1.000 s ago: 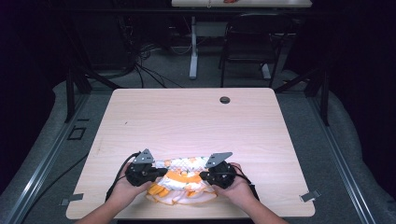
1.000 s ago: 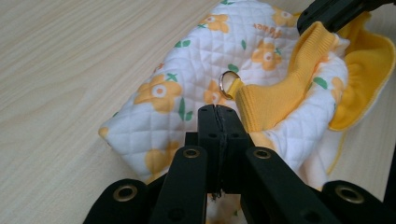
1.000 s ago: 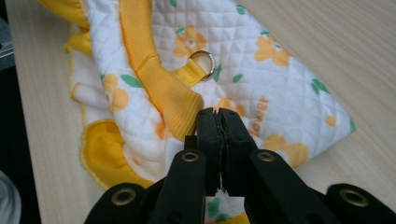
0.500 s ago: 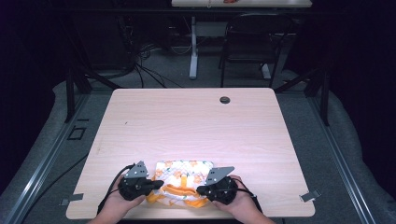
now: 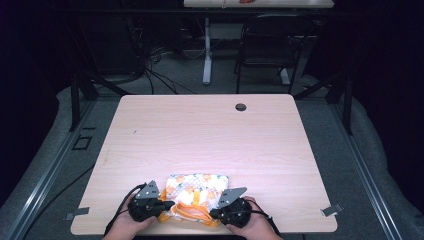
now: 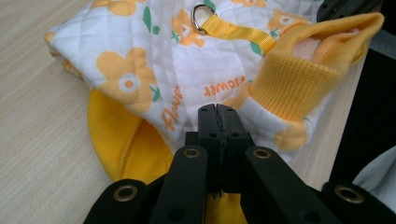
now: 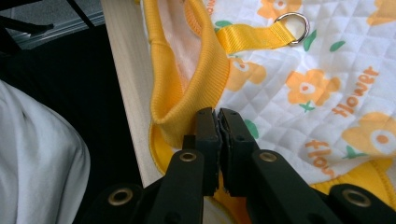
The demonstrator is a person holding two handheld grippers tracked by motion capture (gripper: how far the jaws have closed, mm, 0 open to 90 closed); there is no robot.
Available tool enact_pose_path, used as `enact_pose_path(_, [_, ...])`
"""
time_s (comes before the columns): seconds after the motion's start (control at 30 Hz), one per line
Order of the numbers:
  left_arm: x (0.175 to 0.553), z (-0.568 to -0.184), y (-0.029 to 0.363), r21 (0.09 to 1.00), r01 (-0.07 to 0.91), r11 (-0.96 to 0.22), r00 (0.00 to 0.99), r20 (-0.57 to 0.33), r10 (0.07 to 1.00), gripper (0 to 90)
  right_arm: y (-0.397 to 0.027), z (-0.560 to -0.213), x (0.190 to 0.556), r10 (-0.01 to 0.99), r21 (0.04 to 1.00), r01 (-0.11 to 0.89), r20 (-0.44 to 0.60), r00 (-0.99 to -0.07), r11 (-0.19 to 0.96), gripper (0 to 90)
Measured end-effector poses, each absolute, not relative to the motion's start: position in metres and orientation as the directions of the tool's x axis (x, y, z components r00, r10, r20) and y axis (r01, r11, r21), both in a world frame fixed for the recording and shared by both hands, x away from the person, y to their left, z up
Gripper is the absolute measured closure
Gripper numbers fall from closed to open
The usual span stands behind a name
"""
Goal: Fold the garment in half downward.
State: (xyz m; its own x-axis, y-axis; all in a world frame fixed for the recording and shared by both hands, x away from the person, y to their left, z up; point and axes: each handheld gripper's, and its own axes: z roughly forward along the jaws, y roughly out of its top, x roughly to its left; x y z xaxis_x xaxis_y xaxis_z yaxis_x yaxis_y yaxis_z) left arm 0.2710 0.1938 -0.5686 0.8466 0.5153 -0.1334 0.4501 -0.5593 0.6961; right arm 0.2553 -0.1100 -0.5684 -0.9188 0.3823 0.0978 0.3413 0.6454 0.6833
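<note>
Quilted pet garment (image 5: 196, 194), white with orange flowers and yellow lining, lying at the near edge of the table (image 5: 210, 135), about midway between the two near corners. A yellow strap (image 6: 236, 32) ending in a metal ring (image 6: 201, 12) runs across its upper face; a ribbed yellow cuff (image 6: 292, 86) stands open on the side nearest the person. In the high view the yellow hem reaches the table's near edge.

Left gripper (image 6: 217, 112): jaws closed tight, pinching a fold of the quilted fabric close to the cuff. Right gripper (image 7: 218, 119): jaws likewise closed with no visible gap, clamped on the fabric just beside the ribbed cuff edge (image 7: 205, 70). In the high view the left gripper (image 5: 167, 205) and right gripper (image 5: 214, 214) flank the garment's near side, each in one of the person's hands (image 5: 252, 226).

Risks, as judged from this position. Both grips take only a thin bite of cloth, so a quick pull could let the fabric slip free of one side and the fold would skew. The garment lies so close to the edge that drawing it further toward the person could drag the hem off the table. The strap and ring are loose and could catch in a fold.
</note>
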Motion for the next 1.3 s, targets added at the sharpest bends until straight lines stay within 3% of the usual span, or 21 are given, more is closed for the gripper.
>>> enact_pose_path(0.43, [0.307,-0.572,0.178,0.699,0.502,-0.509,0.798,-0.148,0.584,89.8,-0.119,-0.571,0.289,0.459,0.666,0.379,0.062,-0.886,0.643,89.4])
enact_pose_path(0.57, [0.311,-0.56,0.171,0.716,0.48,-0.507,0.809,-0.138,0.571,89.6,-0.126,-0.562,0.3,0.502,0.706,0.421,0.106,-0.858,0.57,89.0])
enact_pose_path(0.7, [0.306,-0.54,0.167,0.741,0.44,-0.507,0.84,-0.14,0.524,89.3,-0.126,-0.546,0.294,0.474,0.738,0.395,0.116,-0.873,0.547,88.9])
enact_pose_path(0.83, [0.294,-0.535,0.162,0.735,0.407,-0.542,0.87,-0.133,0.474,89.2,-0.115,-0.55,0.278,0.422,0.71,0.356,0.092,-0.902,0.607,89.1])
enact_pose_path(1.3, [0.283,-0.571,0.164,0.672,0.414,-0.614,0.879,-0.119,0.462,89.8,-0.107,-0.567,0.267,0.384,0.67,0.336,0.082,-0.92,0.662,90.0])
